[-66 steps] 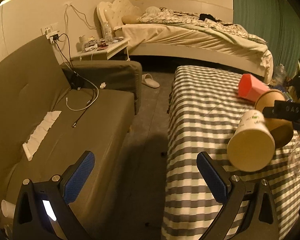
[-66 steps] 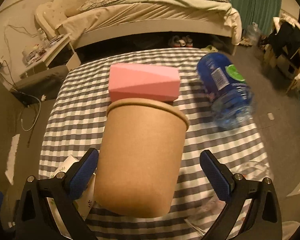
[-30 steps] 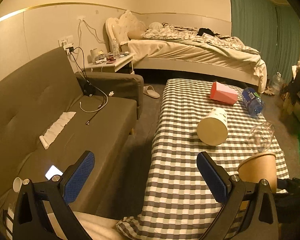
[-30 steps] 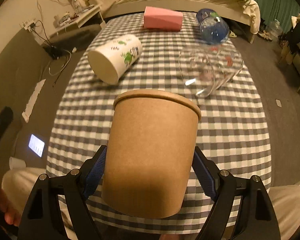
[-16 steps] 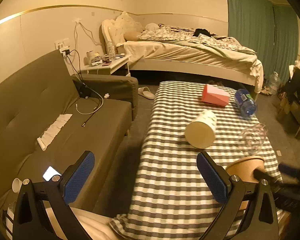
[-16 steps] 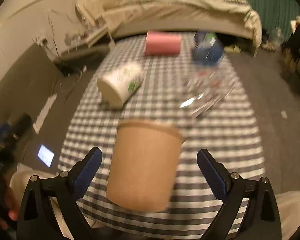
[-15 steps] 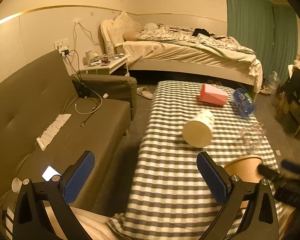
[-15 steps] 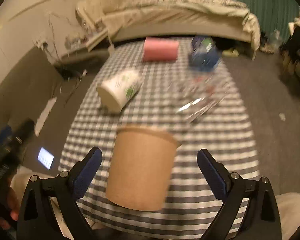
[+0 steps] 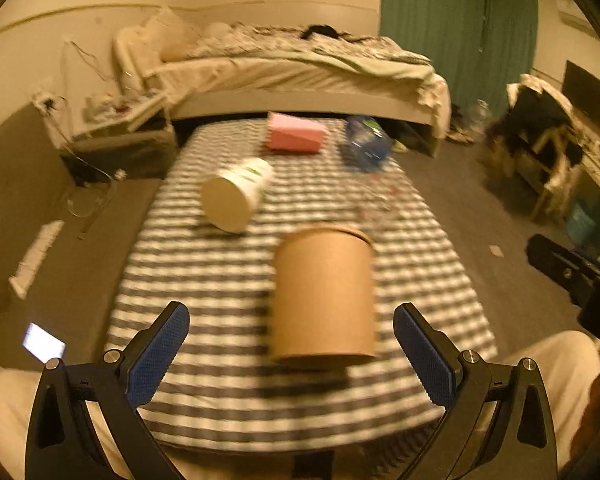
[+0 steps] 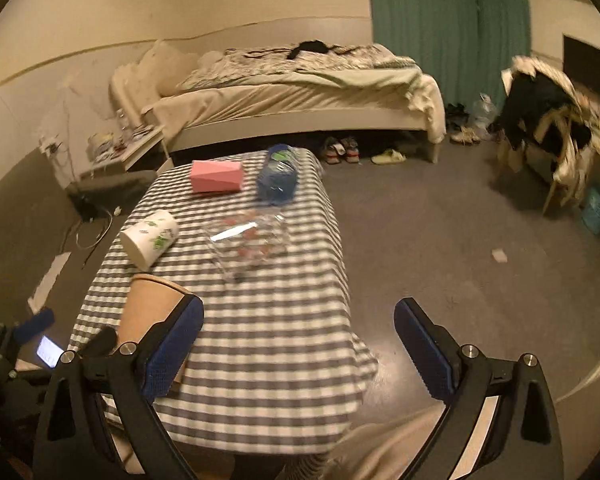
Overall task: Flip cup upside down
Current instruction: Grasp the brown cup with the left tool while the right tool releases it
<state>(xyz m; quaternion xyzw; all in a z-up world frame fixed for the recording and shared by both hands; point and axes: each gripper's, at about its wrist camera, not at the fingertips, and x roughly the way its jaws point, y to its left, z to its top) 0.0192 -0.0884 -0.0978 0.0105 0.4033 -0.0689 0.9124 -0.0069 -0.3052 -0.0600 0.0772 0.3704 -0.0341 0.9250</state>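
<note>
A brown paper cup (image 9: 324,296) stands upright, mouth up, near the front edge of the checked table (image 9: 228,280). My left gripper (image 9: 292,352) is open, its blue pads to either side of the cup without touching it. In the right wrist view the same brown cup (image 10: 150,308) is at the lower left, partly behind my left pad. My right gripper (image 10: 296,348) is open and empty, to the right of the cup over the table's right part.
A white printed cup (image 9: 236,196) lies on its side mid-table, also seen in the right wrist view (image 10: 150,238). A clear glass cup (image 10: 248,240) lies on its side, with a pink box (image 10: 216,176) and a blue bottle (image 10: 278,176) farther back. Sofa left, bed behind.
My right gripper has let go of the brown cup and moved right. My left gripper has swung right and now brackets the cup.
</note>
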